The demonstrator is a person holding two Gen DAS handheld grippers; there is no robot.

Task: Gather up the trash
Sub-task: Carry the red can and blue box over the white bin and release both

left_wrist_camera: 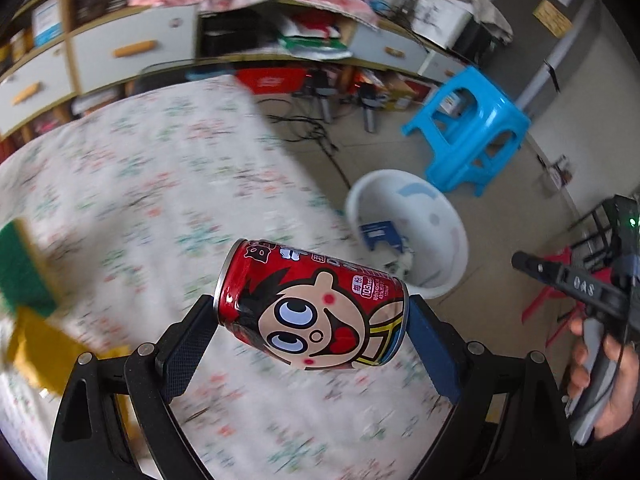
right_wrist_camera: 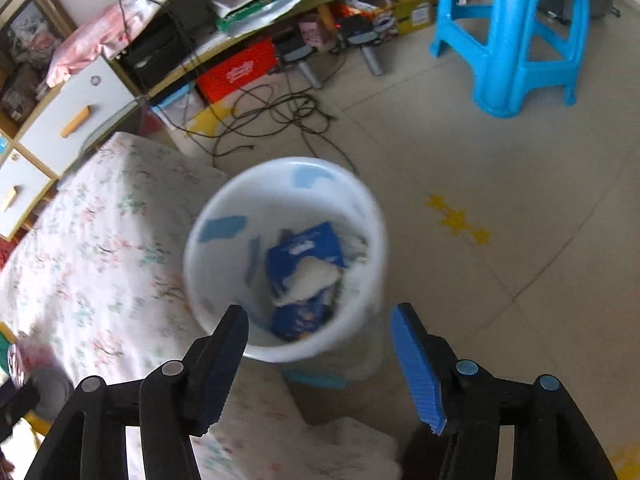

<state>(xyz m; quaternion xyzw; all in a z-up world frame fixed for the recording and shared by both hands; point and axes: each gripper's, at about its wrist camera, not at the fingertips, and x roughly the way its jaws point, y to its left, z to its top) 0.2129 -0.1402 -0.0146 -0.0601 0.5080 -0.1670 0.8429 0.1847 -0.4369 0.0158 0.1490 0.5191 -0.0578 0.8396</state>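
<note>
My left gripper (left_wrist_camera: 312,312) pinches the red can (left_wrist_camera: 312,306) end to end, lifted above the floral bed (left_wrist_camera: 140,184) for carrying to the white bin (right_wrist_camera: 280,256), over which my right gripper (right_wrist_camera: 320,364) hangs spread and empty.

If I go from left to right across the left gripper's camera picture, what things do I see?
green sponge → red can held in the left gripper → white trash bin → right gripper at the far right edge.
</note>
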